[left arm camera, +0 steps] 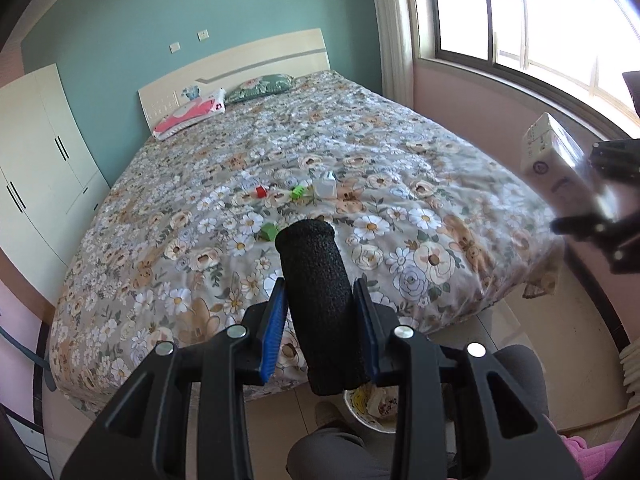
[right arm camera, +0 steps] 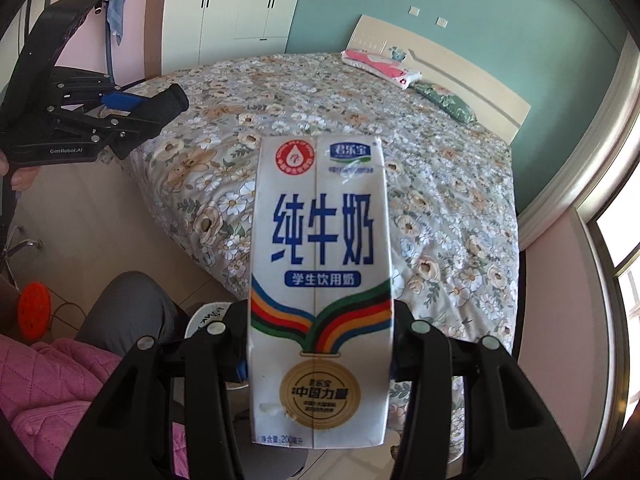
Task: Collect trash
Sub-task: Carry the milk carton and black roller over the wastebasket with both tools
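My left gripper is shut on a black foam cylinder, held above the foot of the bed; both show in the right wrist view. My right gripper is shut on a white milk carton with blue Chinese print; the carton also shows in the left wrist view. On the floral bedspread lie a red scrap, two green scraps and a small white carton. A metal bin with trash inside stands on the floor below my left gripper.
A white wardrobe stands left of the bed. Pillows lie at the headboard. A window is on the right. The person's legs and pink clothing are near the floor. An orange round object lies at the left.
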